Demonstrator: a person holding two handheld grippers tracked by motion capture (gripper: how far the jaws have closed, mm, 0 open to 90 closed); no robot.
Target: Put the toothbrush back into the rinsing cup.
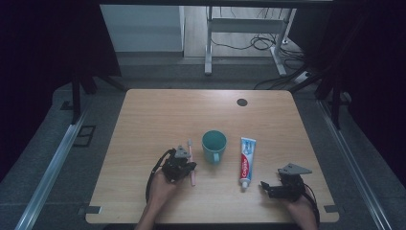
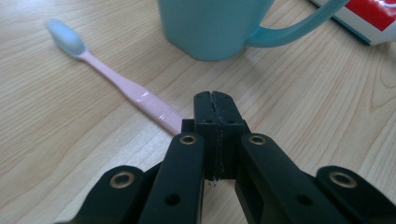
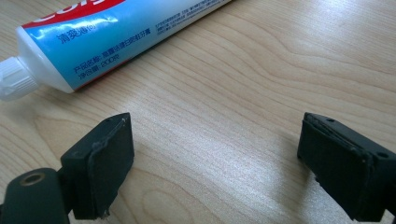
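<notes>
**Toothbrush gripped beside the mug, toothpaste waits**

A wooden table (image 1: 143, 124) carries a small bathroom set, seen from the high view with the person's forearms entering at the near edge. A teal mug (image 1: 214, 145) stands upright near the middle, its handle turned toward the person. Just to its right lies a toothpaste tube (image 1: 247, 161), flat, its white cap (image 3: 11, 77) pointing to the near edge. To the mug's left, close but apart from it, a pink toothbrush (image 2: 116, 79) lies on the wood, bristle head away from the person.

The left gripper (image 2: 215, 109) sits over the handle end of the toothbrush, jaws pressed together with the pink handle vanishing under them; it appears clenched on the handle, the brush resting on the table. The right gripper (image 3: 212, 154) hovers low near the tube's cap end, jaws spread wide and holding nothing.

The step in hand looks like the pick-up of the toothbrush. The next move probably calls for a clean lift, then tipping the brush upright over the mug's rim without knocking it.
</notes>
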